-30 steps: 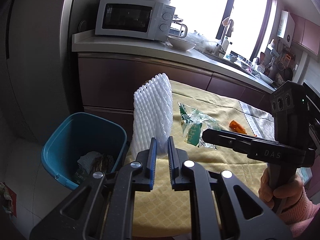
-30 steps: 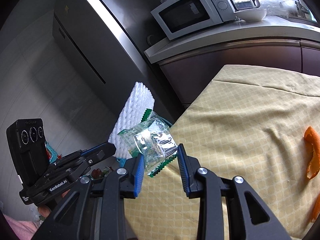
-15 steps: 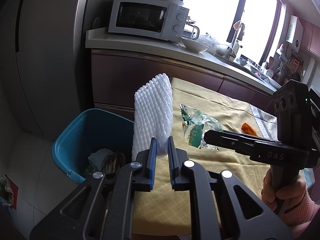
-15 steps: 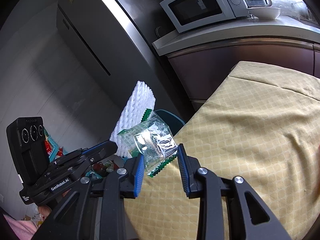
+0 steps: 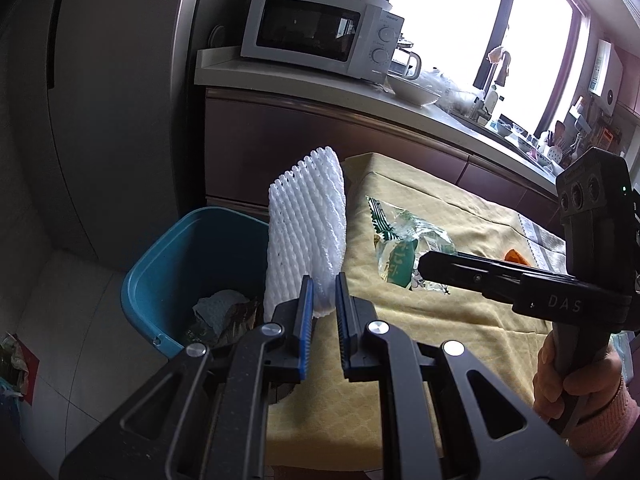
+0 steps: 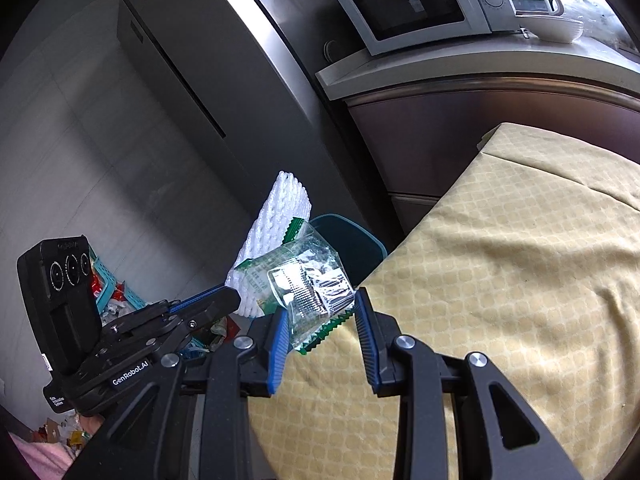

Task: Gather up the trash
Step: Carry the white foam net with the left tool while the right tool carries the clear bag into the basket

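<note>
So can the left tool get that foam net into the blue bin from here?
Probably yes: the left tool holds the foam net beside the blue bin, whose open top looks unobstructed.

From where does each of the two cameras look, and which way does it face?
Left wrist: on the left tongs, facing the bin and counter; shows its fingers on the foam net, plus the right tongs and right hand.
Right wrist: on the right tongs, facing the fridge; shows its fingers around the wrapper, plus the left tongs.
Shared: net, wrapper, bin, microwave, yellow cloth.
</note>
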